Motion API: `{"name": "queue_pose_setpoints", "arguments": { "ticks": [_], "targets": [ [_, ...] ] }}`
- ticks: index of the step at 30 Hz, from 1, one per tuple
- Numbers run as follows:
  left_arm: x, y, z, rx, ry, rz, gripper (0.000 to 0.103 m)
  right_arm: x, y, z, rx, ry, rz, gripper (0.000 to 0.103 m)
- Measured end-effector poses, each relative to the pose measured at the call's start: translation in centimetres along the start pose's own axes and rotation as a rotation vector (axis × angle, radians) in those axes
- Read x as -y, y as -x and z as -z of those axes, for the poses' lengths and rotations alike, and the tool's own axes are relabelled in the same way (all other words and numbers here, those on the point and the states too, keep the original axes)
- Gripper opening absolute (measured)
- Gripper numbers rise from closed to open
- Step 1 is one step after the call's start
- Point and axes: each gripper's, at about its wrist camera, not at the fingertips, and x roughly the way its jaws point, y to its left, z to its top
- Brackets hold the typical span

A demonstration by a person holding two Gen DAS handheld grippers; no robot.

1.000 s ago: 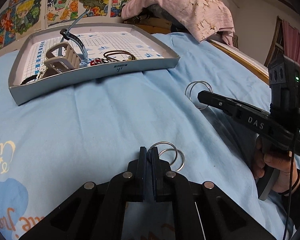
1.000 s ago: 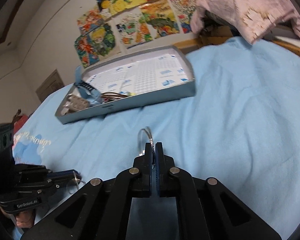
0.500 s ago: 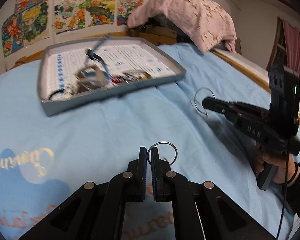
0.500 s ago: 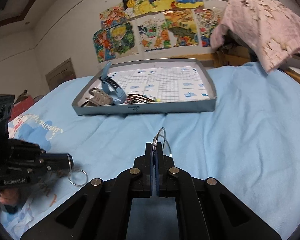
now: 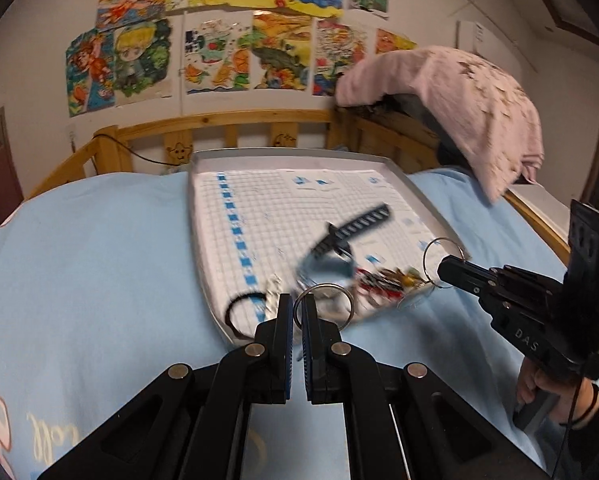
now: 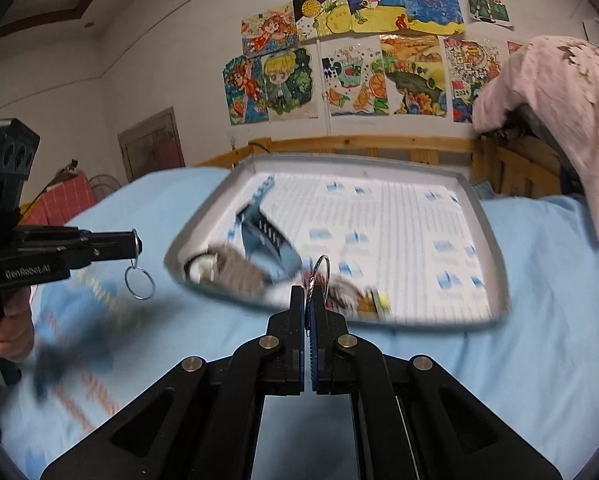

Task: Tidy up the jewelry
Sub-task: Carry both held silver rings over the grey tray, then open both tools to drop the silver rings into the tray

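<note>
Bedroom with a white wall covered in bright children's drawings (image 5: 259, 48), a wooden bed rail (image 5: 227, 124) below them, a pink blanket (image 5: 471, 100) heaped at the right. Light blue bedsheet (image 5: 91, 260) over the bed, carrying a shallow grey tray (image 5: 419, 196) lined with gridded paper. Near the tray's front edge, blurred: a black watch strap (image 5: 359, 226), a black hair tie (image 5: 239, 308), a tangle of red and gold pieces (image 5: 383, 280).

Left claw (image 5: 295, 312) pinched shut on a thin silver ring (image 5: 341, 296), held above the tray's near rim; seen from the right camera (image 6: 137, 246), ring hanging loose below the tips (image 6: 139, 282).

Right claw (image 6: 308, 300) closed tight on a second silver ring (image 6: 324, 268), upright and edge-on between the pads, over the tray's front edge; from the left camera (image 5: 443, 270), that ring (image 5: 439, 256) just above the tray's right corner.
</note>
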Motion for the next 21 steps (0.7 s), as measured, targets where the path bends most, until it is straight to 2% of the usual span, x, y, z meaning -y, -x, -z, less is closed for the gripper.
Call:
{"name": "queue_pose_setpoints", "arguments": {
  "ticks": [4, 8, 16, 21],
  "targets": [
    [-0.7, -2.5, -0.9, -0.024, 0.0, -0.039, 0.005, -0.7, -2.9, -1.6, -0.012, -0.018, -0.002, 0.002],
    [-2.1, -4.2, -1.6, -0.029, 0.052, -0.041, 0.005, -1.1, -4.7, -2.3, -0.012, -0.012, 0.02, 0.002],
    [-3.5, -5.7, -1.4, -0.036, 0.097, -0.032, 0.005, -1.0, -4.4, -6.0, 0.05, -0.007, 0.042, 0.002],
    [-3.6, -6.1, -0.5, -0.052, 0.104, -0.024, 0.005, -0.9, -4.4, -4.7, 0.026, -0.006, 0.036, 0.002]
  ]
}}
